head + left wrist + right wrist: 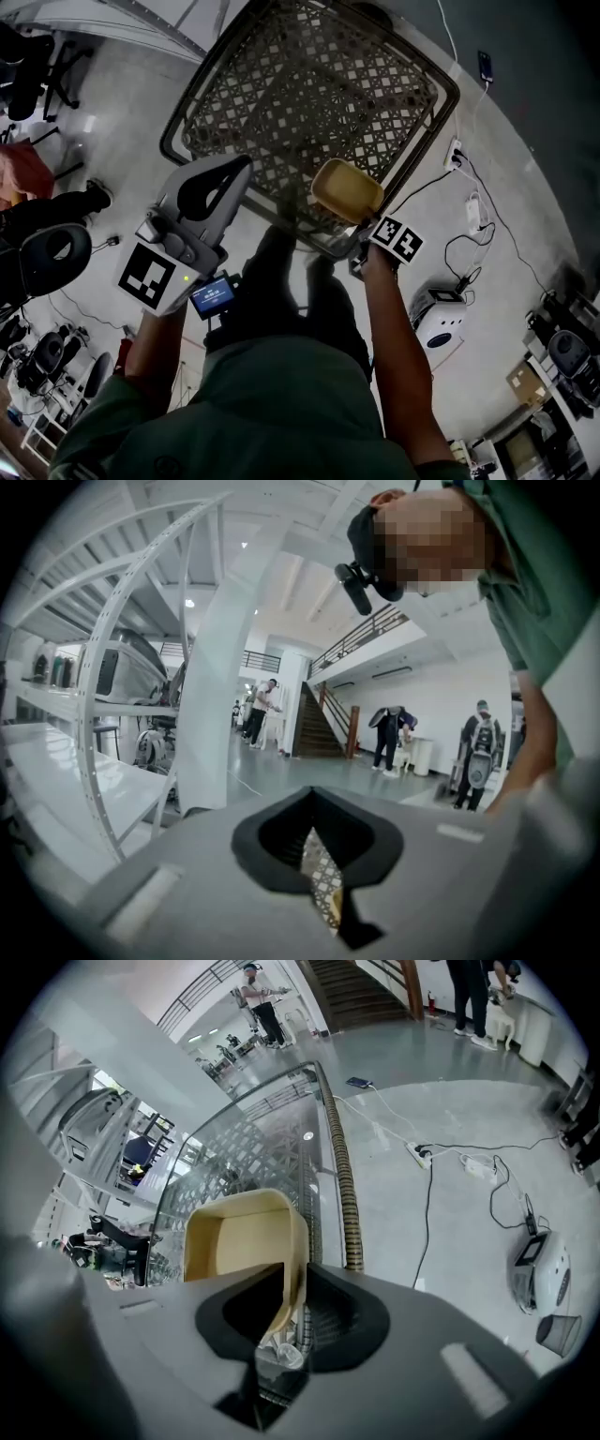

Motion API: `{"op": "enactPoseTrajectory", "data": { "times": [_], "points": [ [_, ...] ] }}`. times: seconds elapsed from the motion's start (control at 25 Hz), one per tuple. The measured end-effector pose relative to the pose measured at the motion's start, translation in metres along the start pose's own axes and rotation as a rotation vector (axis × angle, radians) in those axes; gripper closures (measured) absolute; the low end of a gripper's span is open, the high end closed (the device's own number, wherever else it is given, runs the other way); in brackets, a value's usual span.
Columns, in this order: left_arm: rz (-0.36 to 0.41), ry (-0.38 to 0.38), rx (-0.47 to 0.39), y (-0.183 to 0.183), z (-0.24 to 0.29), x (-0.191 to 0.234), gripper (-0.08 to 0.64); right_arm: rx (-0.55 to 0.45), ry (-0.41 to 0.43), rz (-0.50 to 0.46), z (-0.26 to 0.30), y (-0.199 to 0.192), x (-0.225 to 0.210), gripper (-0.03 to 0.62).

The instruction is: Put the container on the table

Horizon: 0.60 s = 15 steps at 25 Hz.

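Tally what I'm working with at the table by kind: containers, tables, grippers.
container: 1
table: 1
grippers: 2, the left gripper and the right gripper
Total: 4

A glossy grey floor (450, 1241) runs to a dark staircase (319, 731) by white walls (441, 691). A white metal rack (103, 677) stands nearby. A power strip (419, 1154) and cables (427, 1213) lie loose.
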<state>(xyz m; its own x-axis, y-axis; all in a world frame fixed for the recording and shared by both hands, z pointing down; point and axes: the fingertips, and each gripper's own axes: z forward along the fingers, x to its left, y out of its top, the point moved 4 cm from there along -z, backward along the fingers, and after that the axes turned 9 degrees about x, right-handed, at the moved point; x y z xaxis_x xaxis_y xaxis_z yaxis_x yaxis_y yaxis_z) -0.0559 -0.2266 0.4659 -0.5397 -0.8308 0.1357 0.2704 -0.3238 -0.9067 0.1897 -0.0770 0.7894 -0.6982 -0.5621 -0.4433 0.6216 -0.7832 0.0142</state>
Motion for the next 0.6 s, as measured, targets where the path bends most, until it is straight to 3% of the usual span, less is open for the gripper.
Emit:
{"op": "enactPoseTrajectory", "data": {
  "times": [0.6],
  "points": [
    [0.076,0.052,-0.067,0.054,-0.033,-0.025,0.56,-0.046,0.041,-0.053,-0.054,0.007,0.011,0.434]
  ]
}}
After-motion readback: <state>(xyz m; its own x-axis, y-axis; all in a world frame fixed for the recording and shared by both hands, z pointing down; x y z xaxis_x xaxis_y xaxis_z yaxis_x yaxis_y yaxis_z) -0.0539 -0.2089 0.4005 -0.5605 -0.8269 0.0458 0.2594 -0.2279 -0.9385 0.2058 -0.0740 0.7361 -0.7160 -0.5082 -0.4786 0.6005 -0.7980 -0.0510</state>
